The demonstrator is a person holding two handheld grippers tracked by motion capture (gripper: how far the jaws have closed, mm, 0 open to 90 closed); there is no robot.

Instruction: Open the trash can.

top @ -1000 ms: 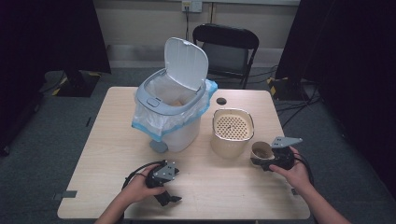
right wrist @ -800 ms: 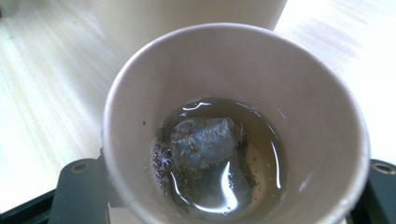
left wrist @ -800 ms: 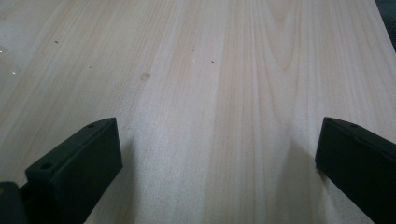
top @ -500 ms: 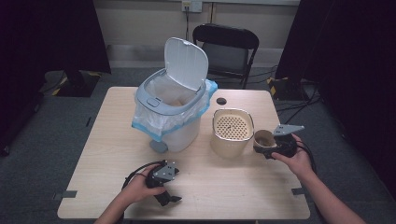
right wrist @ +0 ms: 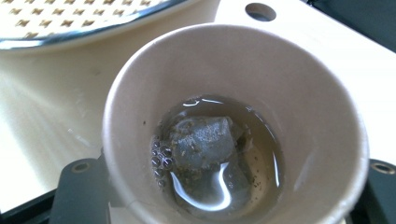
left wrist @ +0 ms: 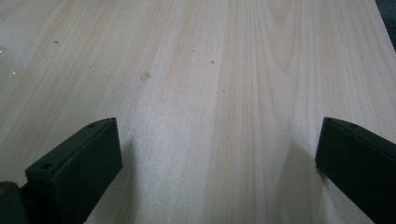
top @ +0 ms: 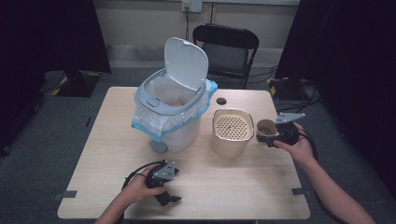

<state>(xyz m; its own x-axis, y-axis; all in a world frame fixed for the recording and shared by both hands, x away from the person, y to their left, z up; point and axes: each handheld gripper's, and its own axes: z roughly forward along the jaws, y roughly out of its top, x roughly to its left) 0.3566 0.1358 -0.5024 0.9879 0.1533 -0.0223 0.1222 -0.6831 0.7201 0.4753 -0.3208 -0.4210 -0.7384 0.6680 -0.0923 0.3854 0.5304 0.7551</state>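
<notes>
A brown paper cup (top: 265, 128) hangs just above the table, right of a cream container with a perforated lid (top: 232, 132). My right gripper (top: 271, 136) is shut on the cup, one jaw on each side of its wall. In the right gripper view the cup (right wrist: 299, 93) holds a little brownish liquid and a soaked tea bag (right wrist: 201, 140), with the right gripper (right wrist: 224, 191) clamped low around it. My left gripper (top: 167, 198) rests near the table's front edge. Its jaws stand wide apart over bare wood in the left gripper view (left wrist: 217, 154).
A white pedal bin (top: 173, 112) with its lid up and a blue-edged liner stands mid-table. A dark cable hole (top: 221, 101) lies behind the cream container. A black chair (top: 226, 51) stands beyond the wooden table (top: 107, 140). Dark floor surrounds the table.
My right gripper has lifted the cup and carried it farther from the person, close beside the cream container. The left gripper has stayed in place.
</notes>
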